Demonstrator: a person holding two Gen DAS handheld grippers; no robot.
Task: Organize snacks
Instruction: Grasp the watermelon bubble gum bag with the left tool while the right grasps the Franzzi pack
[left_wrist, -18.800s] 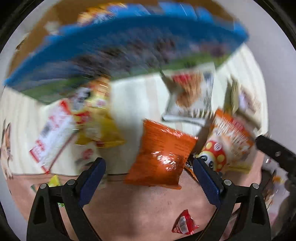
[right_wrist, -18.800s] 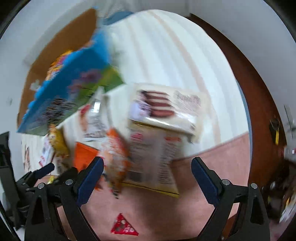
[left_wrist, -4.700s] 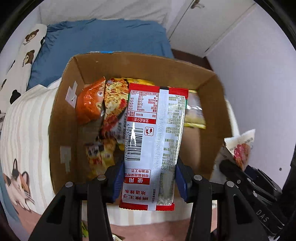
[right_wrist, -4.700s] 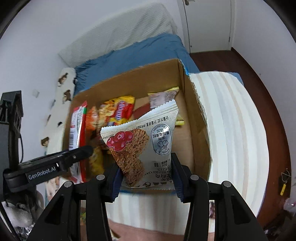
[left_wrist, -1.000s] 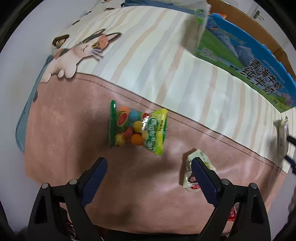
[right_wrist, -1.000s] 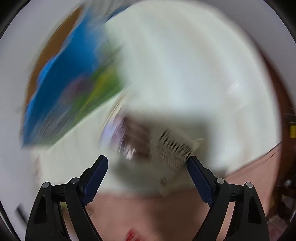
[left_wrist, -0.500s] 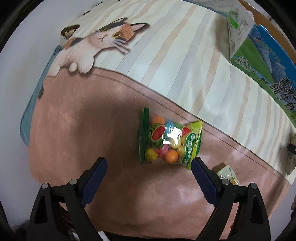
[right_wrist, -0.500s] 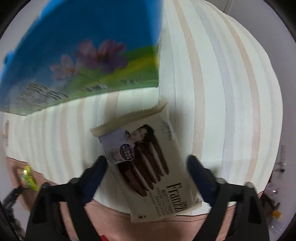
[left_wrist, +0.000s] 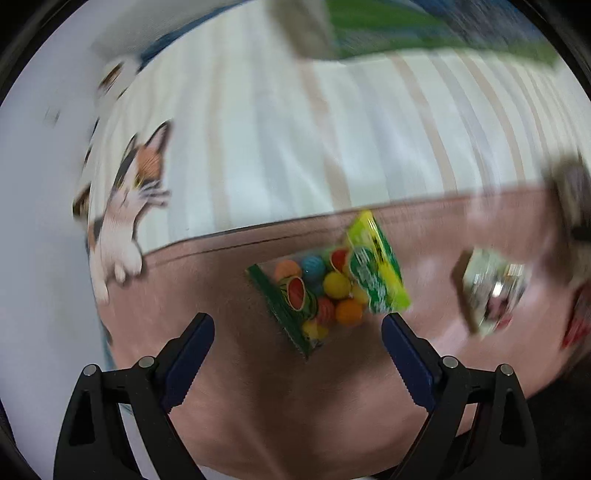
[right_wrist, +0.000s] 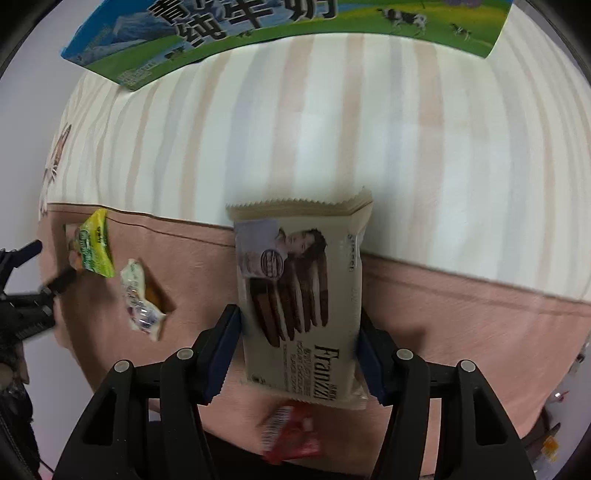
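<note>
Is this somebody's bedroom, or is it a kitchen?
Most likely a bedroom. The snacks lie on a soft striped bedspread printed with a cartoon cat, like the candy bag, while the right gripper holds a wafer packet.

Beige wafer packet with brown biscuits between blue-padded fingers; green-yellow candy bag of multicoloured balls ahead of the other pair.
</note>
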